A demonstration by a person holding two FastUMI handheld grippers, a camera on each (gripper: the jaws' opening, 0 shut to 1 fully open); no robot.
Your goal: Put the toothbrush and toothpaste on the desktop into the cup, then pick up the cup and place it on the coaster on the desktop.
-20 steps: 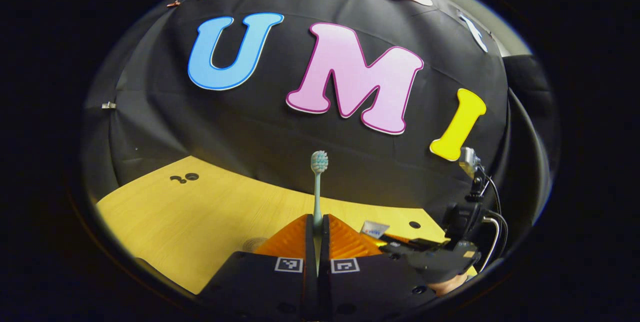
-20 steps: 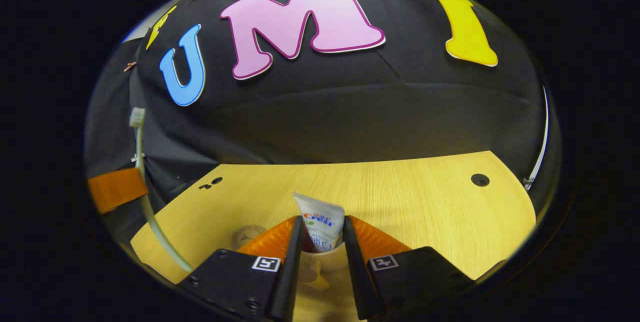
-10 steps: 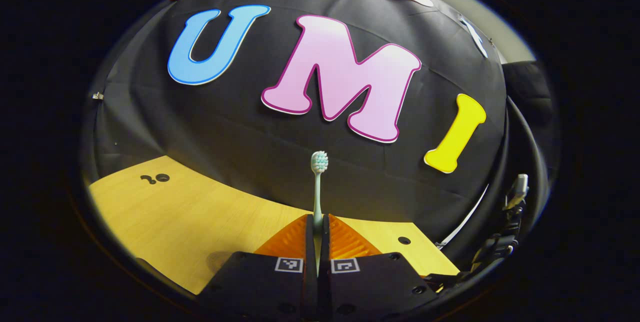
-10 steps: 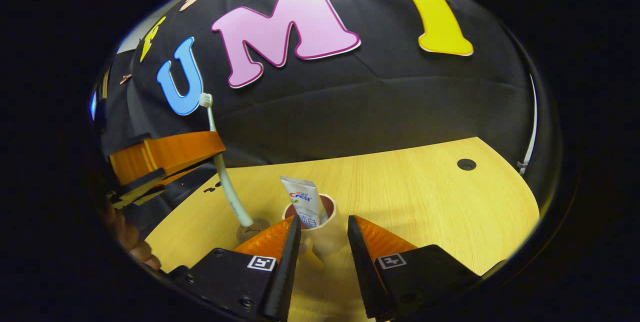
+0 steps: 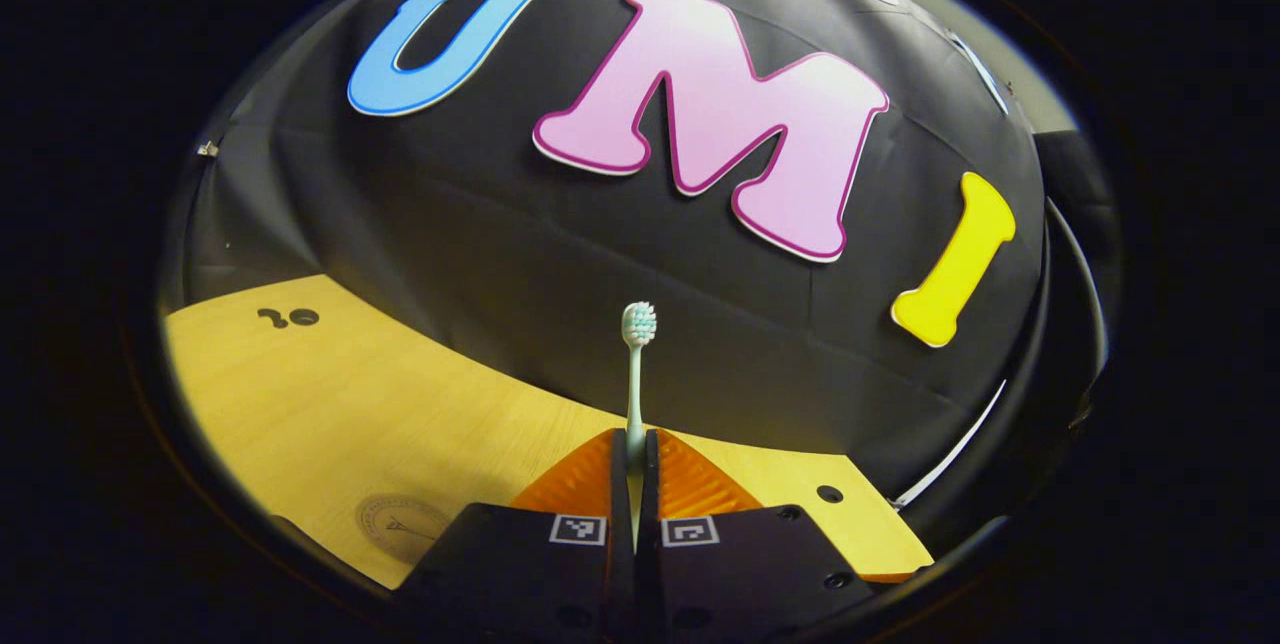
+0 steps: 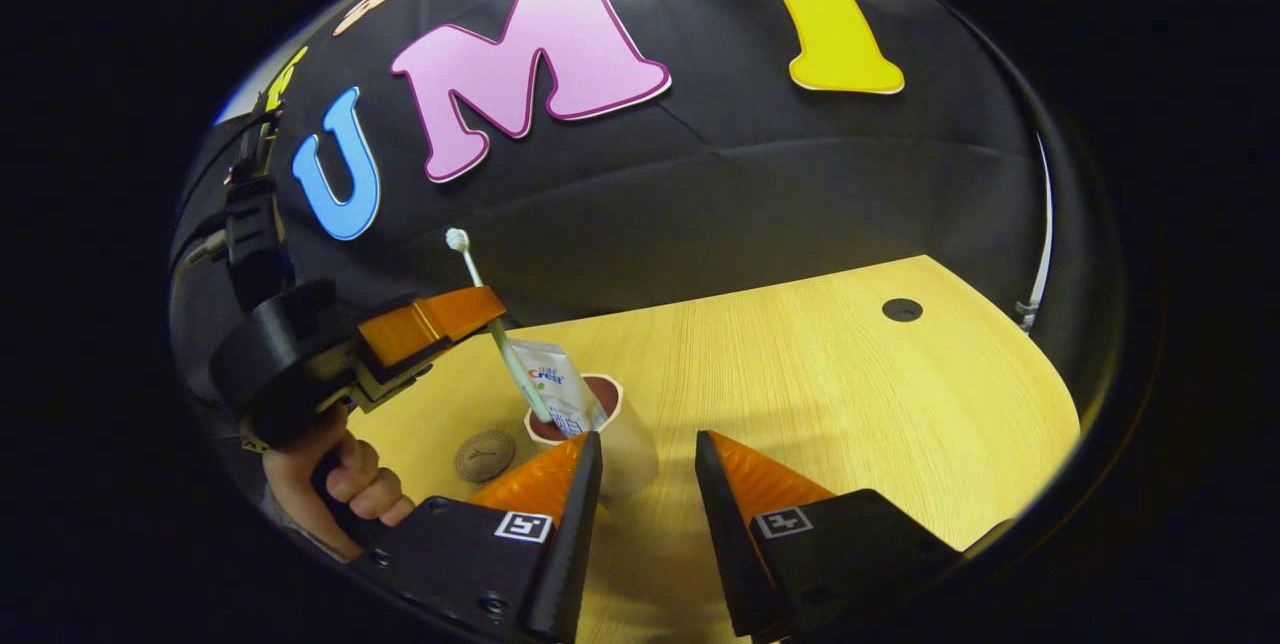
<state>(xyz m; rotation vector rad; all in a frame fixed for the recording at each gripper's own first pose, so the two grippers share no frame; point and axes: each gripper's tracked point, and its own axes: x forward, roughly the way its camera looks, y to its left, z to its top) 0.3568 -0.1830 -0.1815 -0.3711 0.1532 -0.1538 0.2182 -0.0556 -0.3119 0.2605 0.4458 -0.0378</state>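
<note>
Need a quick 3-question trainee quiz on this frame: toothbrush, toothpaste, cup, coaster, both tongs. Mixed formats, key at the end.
1. True or false: the toothpaste already stands in the cup.
2. Multiple choice: the left tongs are A) open over the desktop, B) shut on the toothbrush, C) shut on the cup.
3. Fill in: in the right gripper view, the round brown coaster lies on the desktop just ___ of the cup.

Key
1. True; the tube leans out of the cup's rim.
2. B; the brush head points up, the lower end dips at the cup's mouth.
3. Left; the right tongs stand open near the cup.
</note>
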